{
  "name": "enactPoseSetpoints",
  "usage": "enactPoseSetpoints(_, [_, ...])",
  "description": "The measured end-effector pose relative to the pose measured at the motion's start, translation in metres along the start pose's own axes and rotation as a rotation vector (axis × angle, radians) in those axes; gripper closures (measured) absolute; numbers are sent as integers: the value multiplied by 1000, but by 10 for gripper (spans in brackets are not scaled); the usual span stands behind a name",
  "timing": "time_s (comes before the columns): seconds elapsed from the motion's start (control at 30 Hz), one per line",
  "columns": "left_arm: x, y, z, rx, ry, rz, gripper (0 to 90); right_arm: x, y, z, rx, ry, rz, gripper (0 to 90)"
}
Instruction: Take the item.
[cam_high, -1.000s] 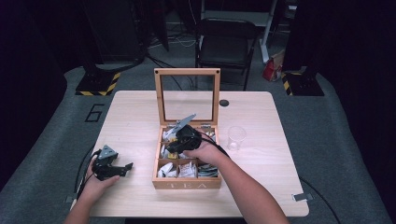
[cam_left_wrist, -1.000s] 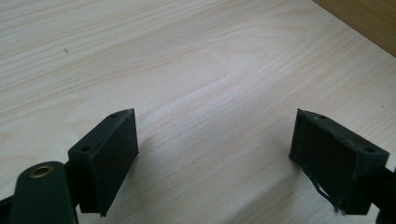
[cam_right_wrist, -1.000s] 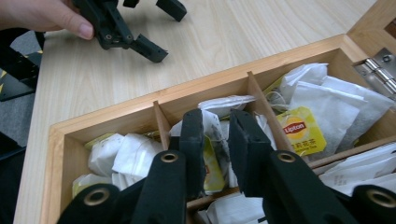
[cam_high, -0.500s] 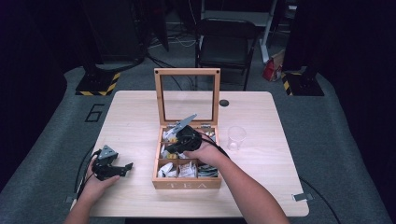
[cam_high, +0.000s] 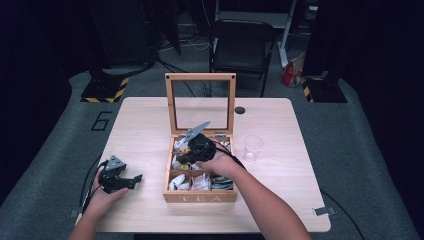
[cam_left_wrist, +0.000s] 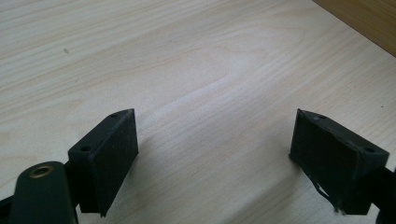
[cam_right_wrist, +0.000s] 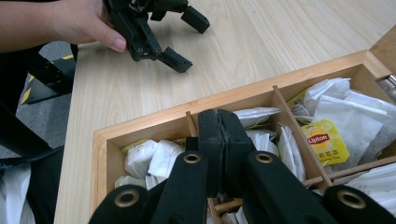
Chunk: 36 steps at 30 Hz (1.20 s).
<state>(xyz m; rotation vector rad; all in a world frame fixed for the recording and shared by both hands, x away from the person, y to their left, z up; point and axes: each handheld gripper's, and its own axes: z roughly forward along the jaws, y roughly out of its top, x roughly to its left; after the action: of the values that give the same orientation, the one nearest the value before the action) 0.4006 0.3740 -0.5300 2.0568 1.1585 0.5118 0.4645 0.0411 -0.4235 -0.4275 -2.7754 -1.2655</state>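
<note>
In the right gripper view the pressed-together jaws of the right gripper (cam_right_wrist: 219, 140) cover the spot where the wooden dividers of the open wooden tea box (cam_right_wrist: 154, 123) meet, so whether anything is pinched between them cannot be told. The white paper tea bags (cam_right_wrist: 154, 158) run off the bottom edge. From the high view, the print on the bags is too small to read.

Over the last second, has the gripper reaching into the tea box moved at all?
No. In the high view the right gripper sits over the same middle compartments of the tea box, no nearer the clear cup than before.
</note>
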Motion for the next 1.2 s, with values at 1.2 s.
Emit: enactPoseSetpoints(1.2, [0,0,0,-1,0,-1,147,1,18,-31,-57,-49,35,896])
